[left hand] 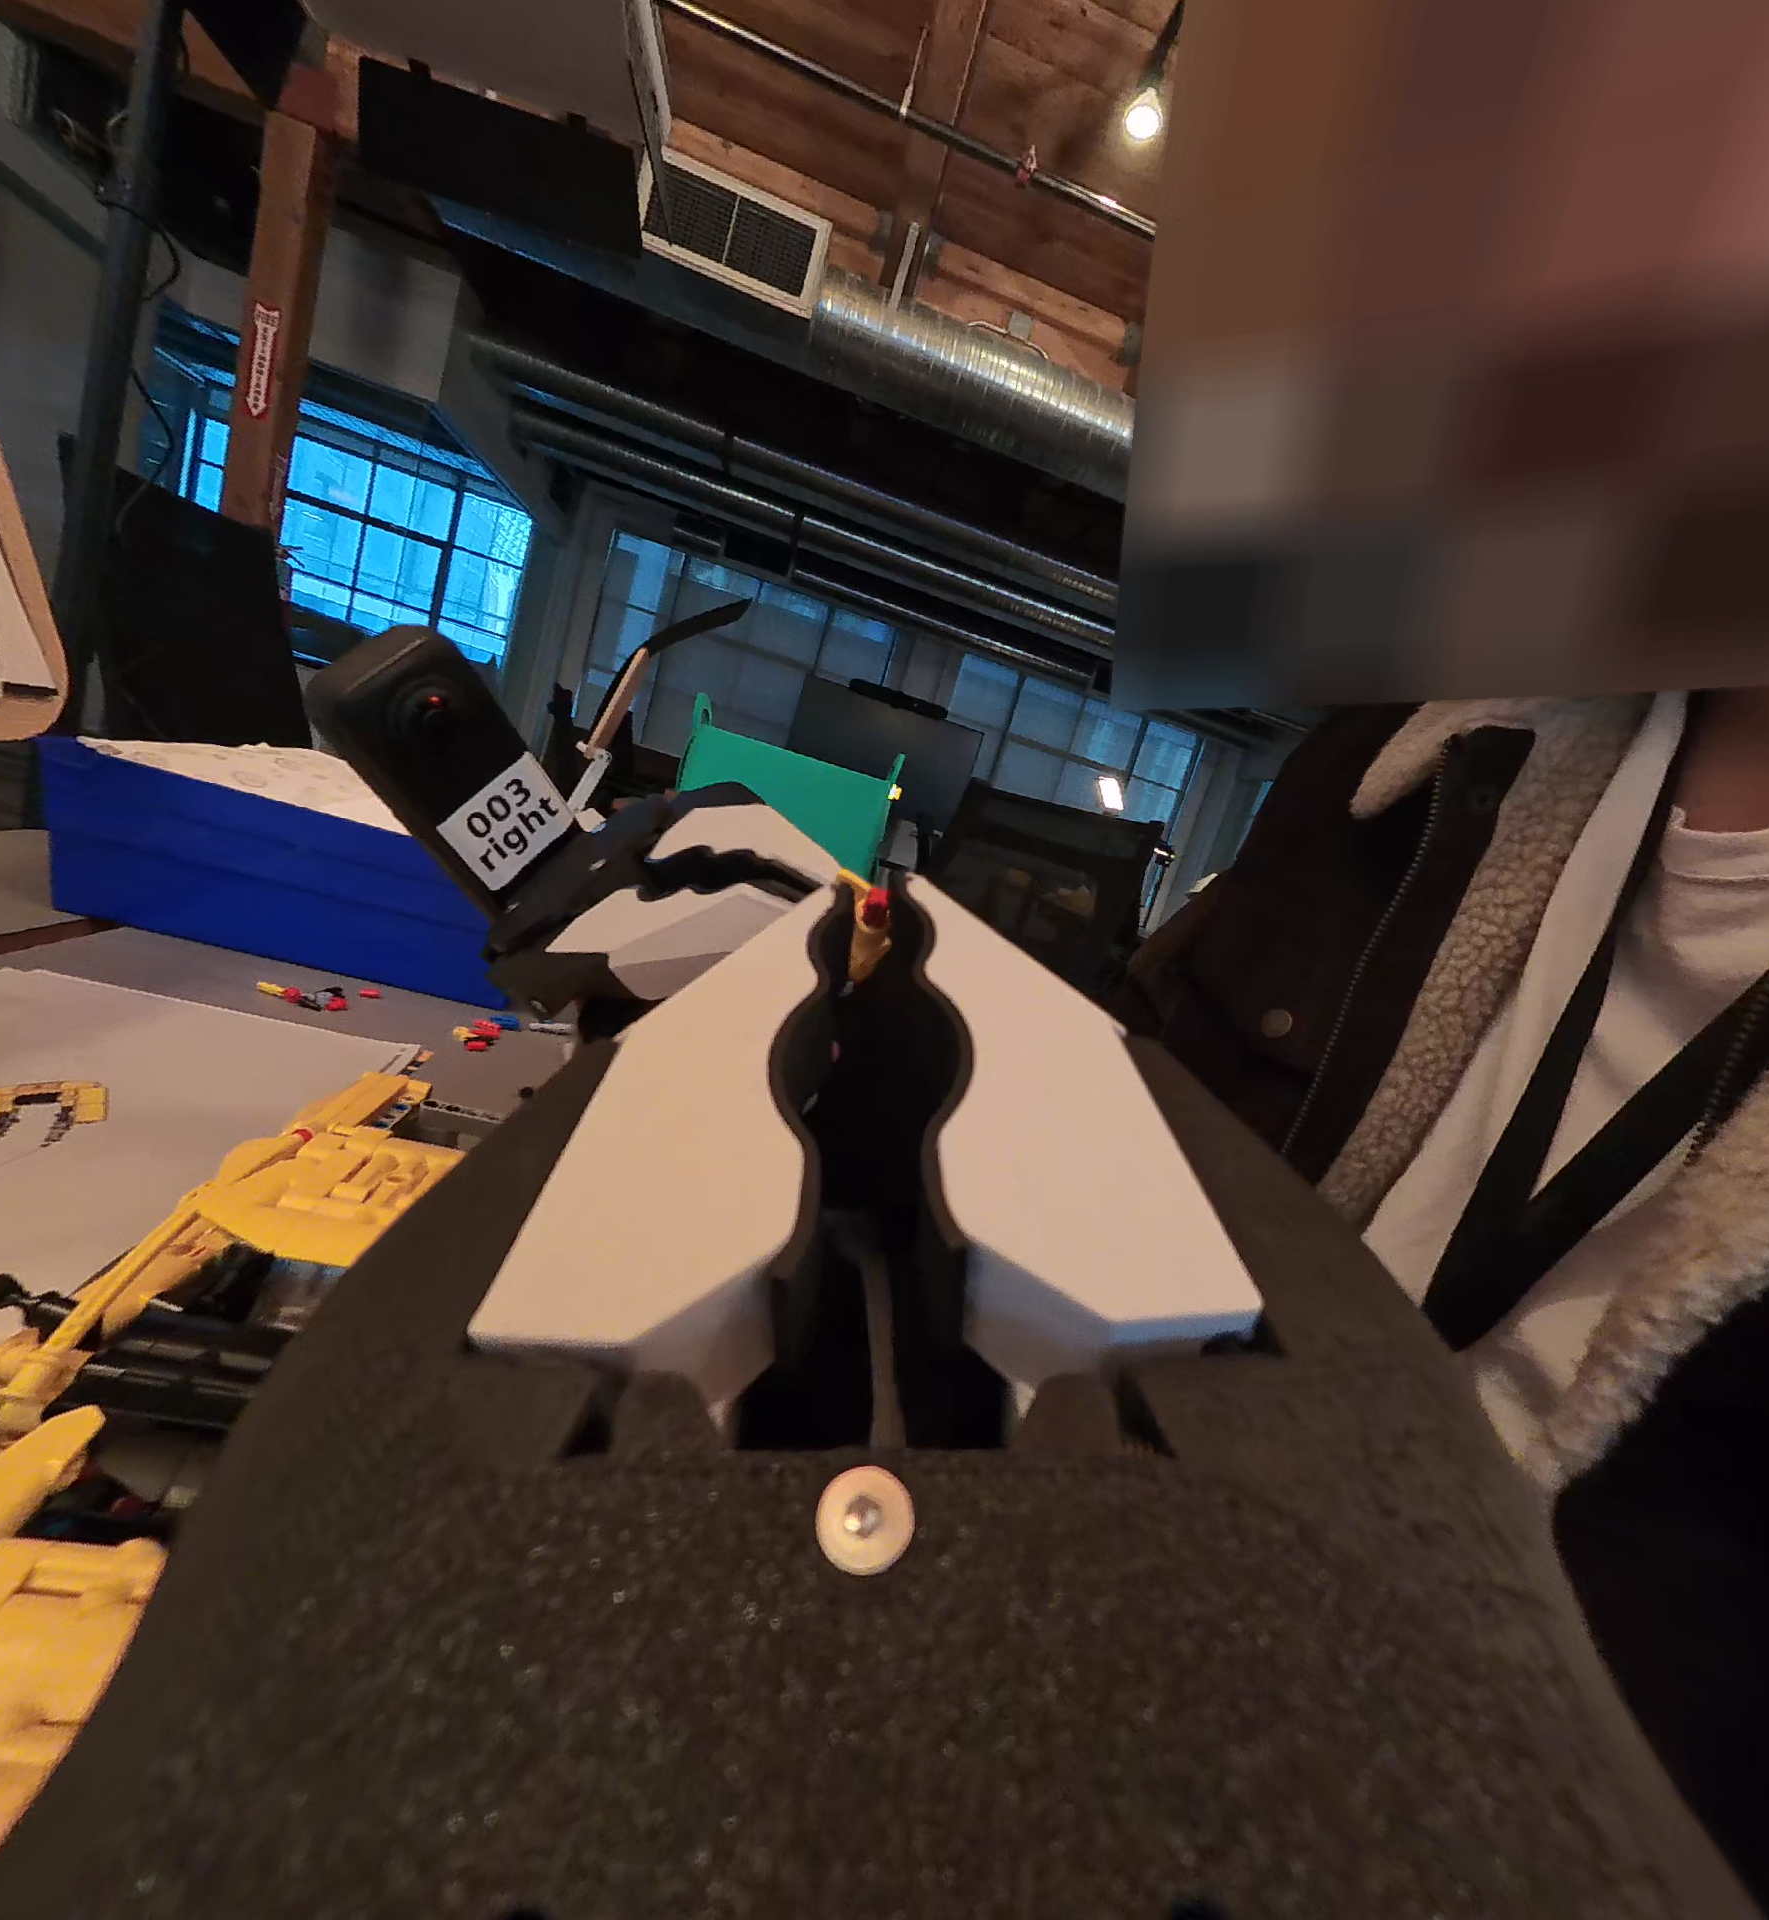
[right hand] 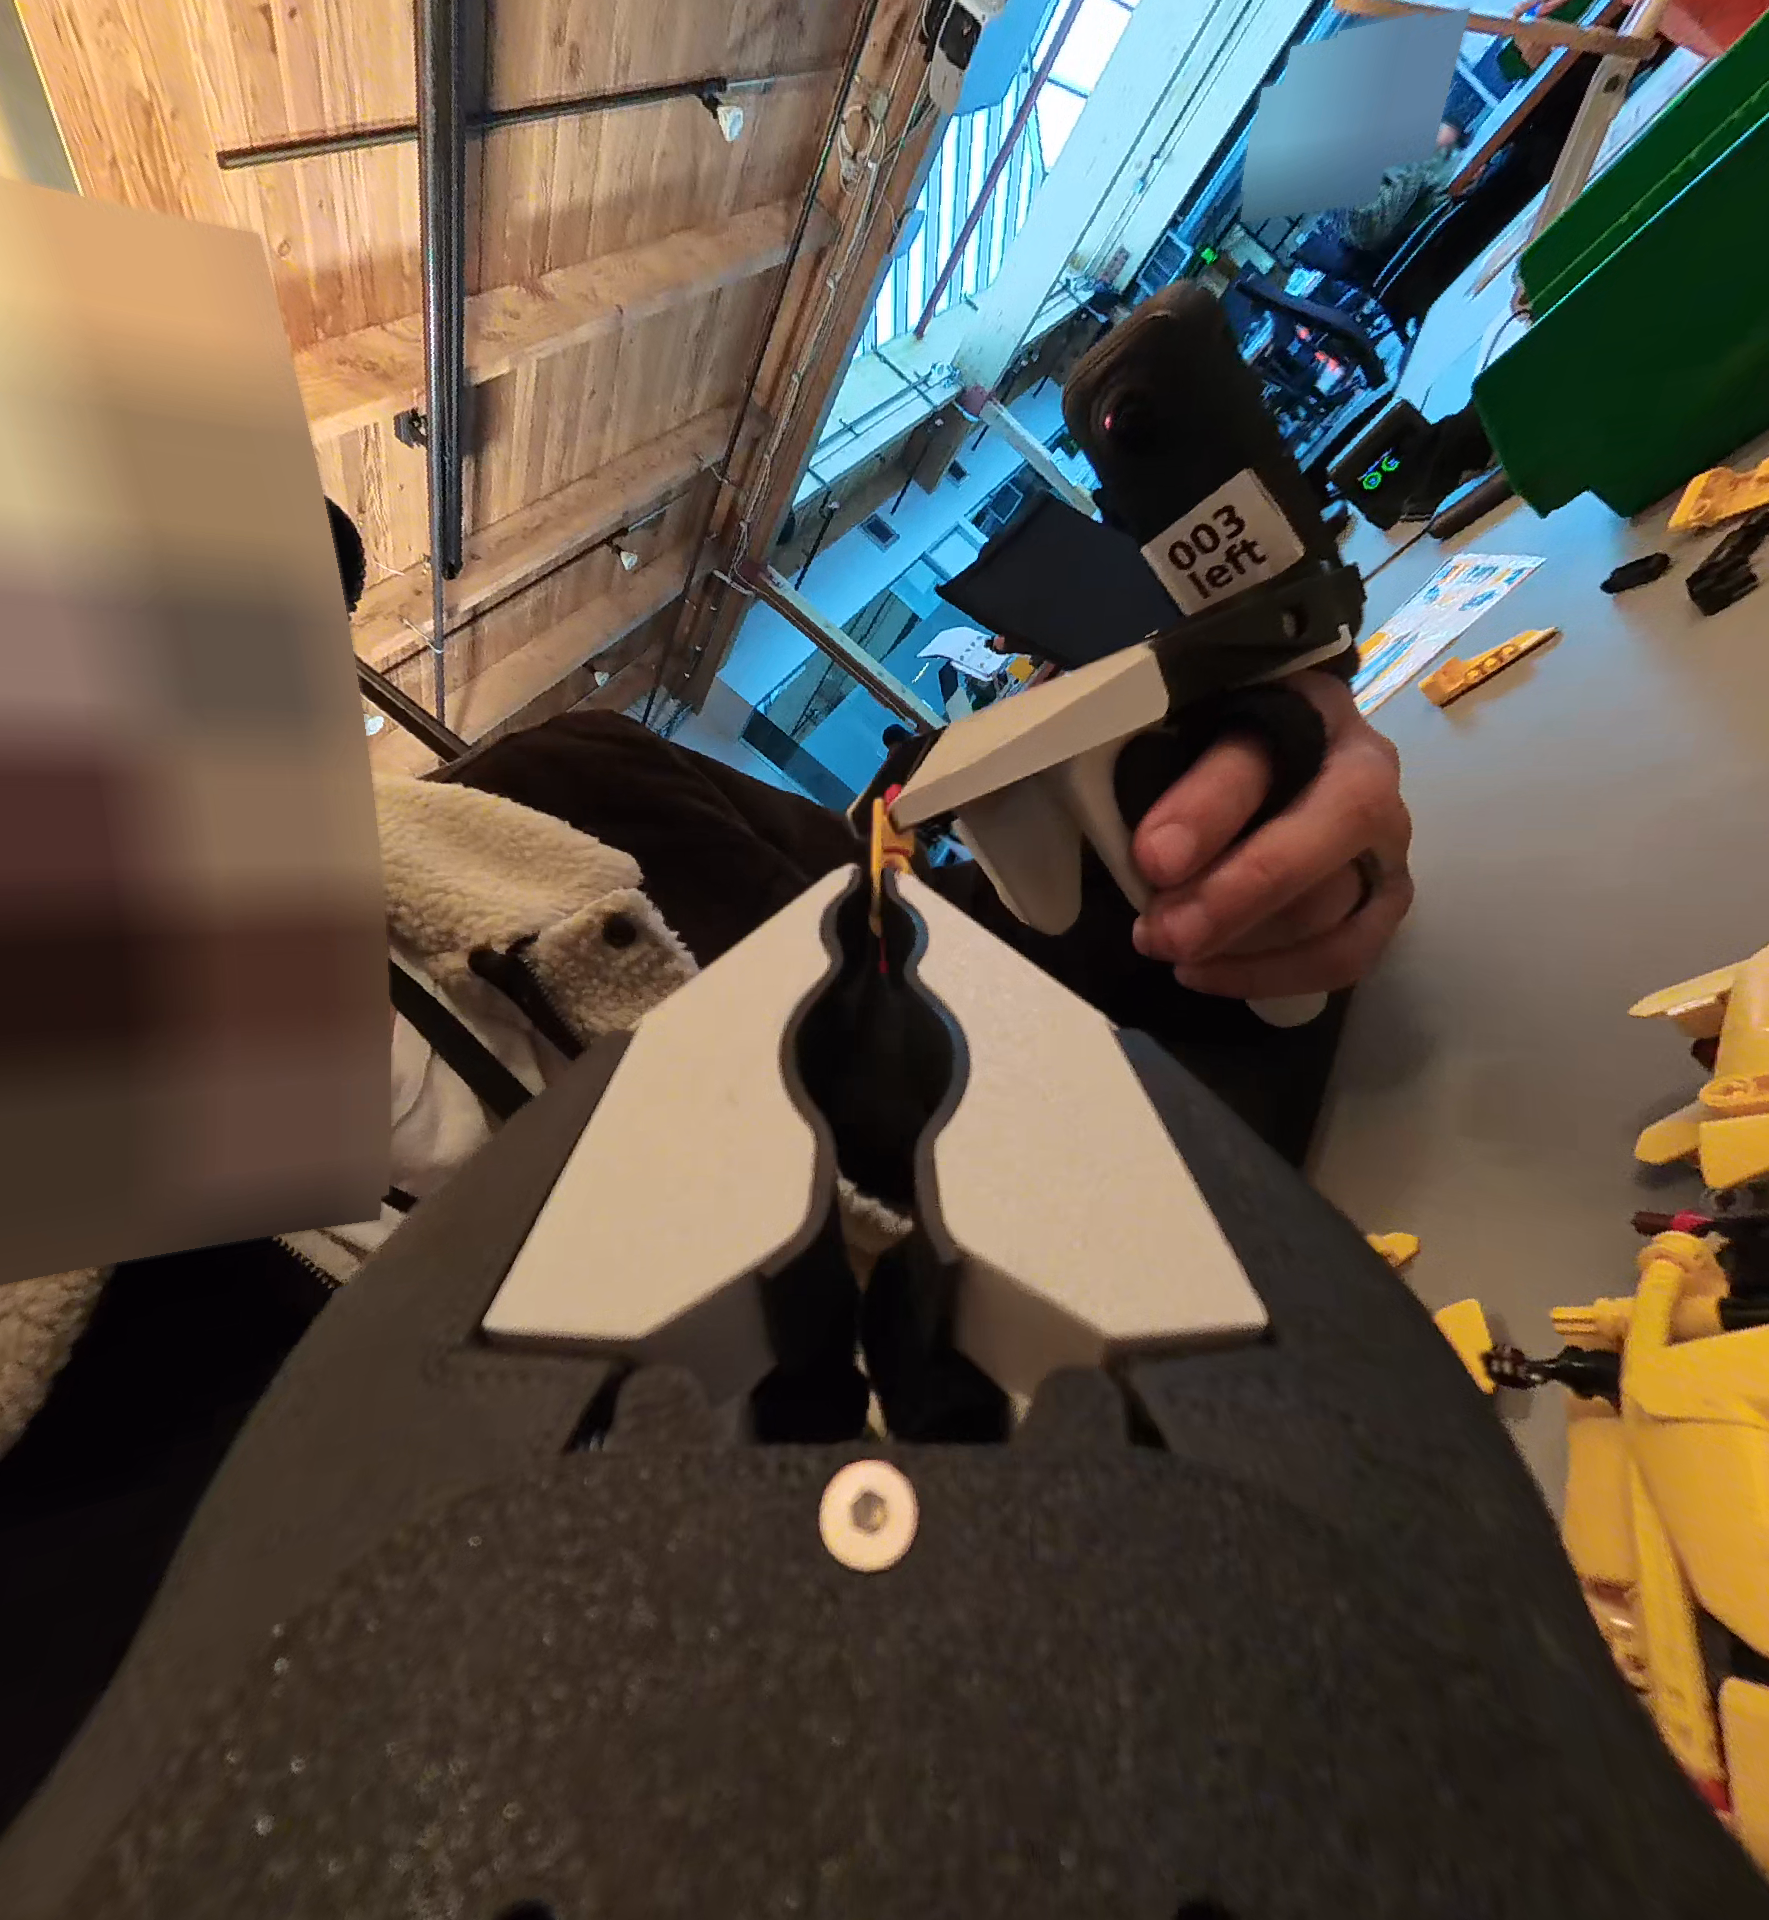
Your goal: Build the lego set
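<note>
Both grippers are held up in the air, tip to tip, in front of a person's jacket. My left gripper [left hand: 864,899] is shut on a small yellow piece with a red pin [left hand: 867,928] at its fingertips. My right gripper [right hand: 875,883] is shut on the same thin yellow piece [right hand: 878,847]. In the left wrist view the right gripper [left hand: 826,883] comes in from the left and meets the piece. In the right wrist view the left gripper [right hand: 899,816], held by a hand [right hand: 1275,862], touches the piece's top. The big yellow model [left hand: 80,1351] lies on the table.
An instruction sheet [left hand: 132,1091] and a blue bin [left hand: 236,862] lie beyond the model, with loose small pieces [left hand: 485,1029] between them. In the right wrist view the model [right hand: 1742,1403] is at the right, with a green bin [right hand: 1690,260], yellow parts [right hand: 1482,665] and black parts [right hand: 1732,566] behind. My two grippers' fingertips are within a few centimetres of each other.
</note>
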`<state>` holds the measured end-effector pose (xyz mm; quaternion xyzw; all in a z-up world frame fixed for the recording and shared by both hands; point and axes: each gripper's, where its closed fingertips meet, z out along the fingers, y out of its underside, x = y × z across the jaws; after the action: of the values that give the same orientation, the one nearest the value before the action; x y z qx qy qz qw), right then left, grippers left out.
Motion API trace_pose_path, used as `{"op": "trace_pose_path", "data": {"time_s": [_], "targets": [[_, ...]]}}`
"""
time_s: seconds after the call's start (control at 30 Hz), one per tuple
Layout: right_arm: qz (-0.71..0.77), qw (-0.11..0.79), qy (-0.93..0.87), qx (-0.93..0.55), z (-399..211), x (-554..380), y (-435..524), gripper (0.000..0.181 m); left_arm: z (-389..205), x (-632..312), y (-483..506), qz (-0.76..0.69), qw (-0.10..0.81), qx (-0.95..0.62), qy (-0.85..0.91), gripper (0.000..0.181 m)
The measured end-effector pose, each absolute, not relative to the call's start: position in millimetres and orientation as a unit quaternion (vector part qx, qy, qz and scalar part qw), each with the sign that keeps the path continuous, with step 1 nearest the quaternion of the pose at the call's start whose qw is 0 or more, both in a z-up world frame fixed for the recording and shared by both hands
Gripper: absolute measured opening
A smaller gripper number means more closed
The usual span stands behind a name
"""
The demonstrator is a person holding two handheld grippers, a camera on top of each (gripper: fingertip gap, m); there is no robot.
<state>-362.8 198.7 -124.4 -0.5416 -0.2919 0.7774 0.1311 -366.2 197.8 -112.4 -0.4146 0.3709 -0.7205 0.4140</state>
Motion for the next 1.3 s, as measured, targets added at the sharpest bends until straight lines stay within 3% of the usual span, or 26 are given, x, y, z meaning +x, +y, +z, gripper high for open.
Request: {"op": "trace_pose_path", "data": {"time_s": [0.6, 1.3], "targets": [[0.796, 0.202, -0.247, -0.515, -116, -365, 218, 0.010, -96, -379, 212, -0.717, 0.472, -0.396, 0.327, 0.004], [0.816, 0.156, -0.249, -0.497, -111, -371, 203, 0.000, -95, -379, 210, -0.714, 0.480, -0.387, 0.330, 0.004]]}}
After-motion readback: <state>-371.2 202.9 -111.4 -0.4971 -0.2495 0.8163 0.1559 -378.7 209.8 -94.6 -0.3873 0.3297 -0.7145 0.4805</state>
